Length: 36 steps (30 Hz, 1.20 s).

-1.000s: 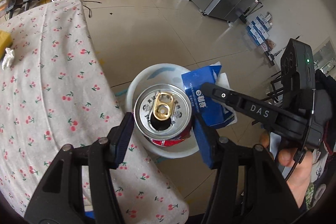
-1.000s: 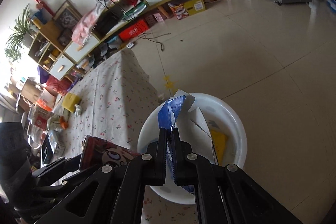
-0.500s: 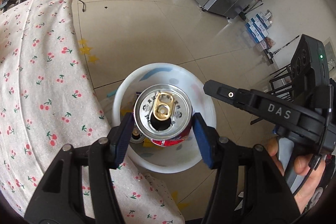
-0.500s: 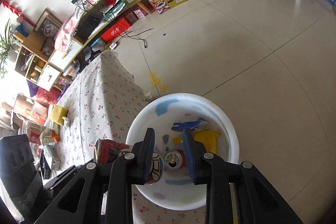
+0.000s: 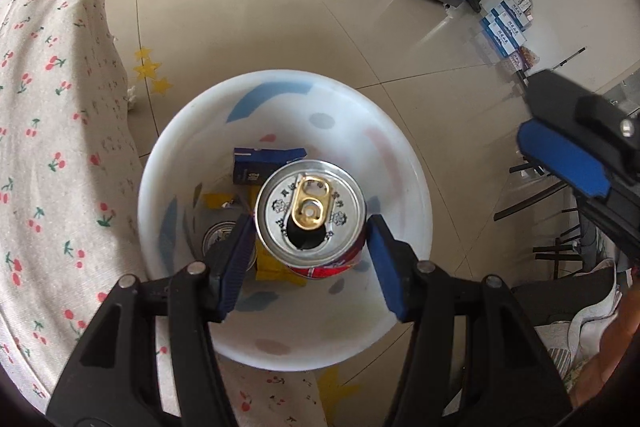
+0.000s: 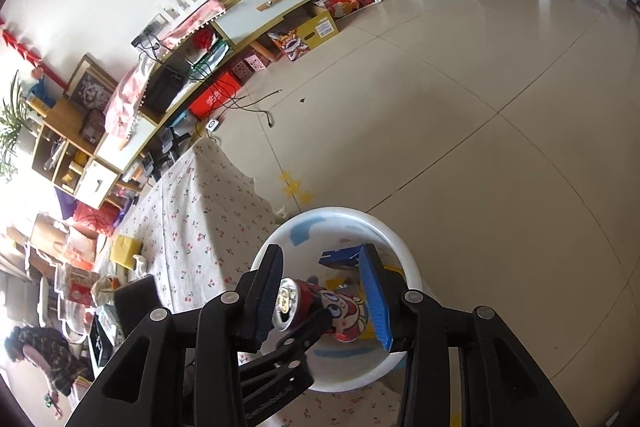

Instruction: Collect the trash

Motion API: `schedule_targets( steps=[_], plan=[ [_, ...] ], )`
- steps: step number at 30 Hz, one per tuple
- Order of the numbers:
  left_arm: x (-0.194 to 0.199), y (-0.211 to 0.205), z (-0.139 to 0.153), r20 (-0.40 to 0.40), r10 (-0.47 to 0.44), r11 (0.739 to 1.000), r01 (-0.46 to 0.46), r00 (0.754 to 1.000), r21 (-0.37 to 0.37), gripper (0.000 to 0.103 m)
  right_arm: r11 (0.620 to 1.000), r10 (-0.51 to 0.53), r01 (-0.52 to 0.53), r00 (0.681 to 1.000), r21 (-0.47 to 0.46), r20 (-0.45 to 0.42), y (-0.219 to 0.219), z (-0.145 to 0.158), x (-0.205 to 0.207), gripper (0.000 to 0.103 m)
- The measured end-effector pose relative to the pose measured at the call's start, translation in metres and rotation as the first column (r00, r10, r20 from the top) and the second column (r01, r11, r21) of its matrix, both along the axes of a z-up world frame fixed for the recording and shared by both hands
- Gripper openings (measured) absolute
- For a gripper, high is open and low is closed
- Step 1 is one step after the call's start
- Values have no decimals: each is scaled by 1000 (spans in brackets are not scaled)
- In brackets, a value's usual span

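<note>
We're right over the white bin (image 5: 416,187), and our left hand-held gripper (image 5: 310,243) has the red can (image 5: 310,213) between its blue pads (image 5: 386,267). The can stands upright with its opened top and gold tab facing us. The left pad looks pressed against its side, but there's a sliver of a gap on the right, so we cannot tell how firm the grip is. The can hangs above the bin's mouth, not down among the trash.

Inside the bin we see a blue carton (image 5: 264,167) toward the far wall, yellow wrappers (image 5: 272,263) beneath the can, and a second can (image 5: 218,237) lying at the bottom, partly hidden behind the left pad.

From the right wrist view, our right hand-held gripper (image 6: 324,295) is spread wide with nothing between its fingers, poised above the bin's (image 6: 408,263) near rim. Through that gap we see the red can (image 6: 316,307), with its cartoon face, pinched in the left hand-held gripper (image 6: 308,323), and the blue carton (image 6: 340,257) beyond it.

The desk (image 5: 44,147), in its cherry-print cloth, sits just beside the bin on the left, touching or nearly touching its rim. The tiled floor (image 5: 280,27) stretches away beyond the bin.
</note>
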<state>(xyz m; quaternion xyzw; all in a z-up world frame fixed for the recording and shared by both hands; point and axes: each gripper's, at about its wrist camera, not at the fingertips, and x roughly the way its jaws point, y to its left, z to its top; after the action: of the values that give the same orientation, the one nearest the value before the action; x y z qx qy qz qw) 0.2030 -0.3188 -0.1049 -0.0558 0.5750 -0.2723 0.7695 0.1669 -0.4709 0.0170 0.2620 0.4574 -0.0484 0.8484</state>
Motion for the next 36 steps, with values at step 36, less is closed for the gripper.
schedule_targets(
  steps=[36],
  plan=[
    [-55,285,84,122,402,911,-410,907,44,69,829,393,-322,917,-456,68,182,35,-2,54]
  ],
)
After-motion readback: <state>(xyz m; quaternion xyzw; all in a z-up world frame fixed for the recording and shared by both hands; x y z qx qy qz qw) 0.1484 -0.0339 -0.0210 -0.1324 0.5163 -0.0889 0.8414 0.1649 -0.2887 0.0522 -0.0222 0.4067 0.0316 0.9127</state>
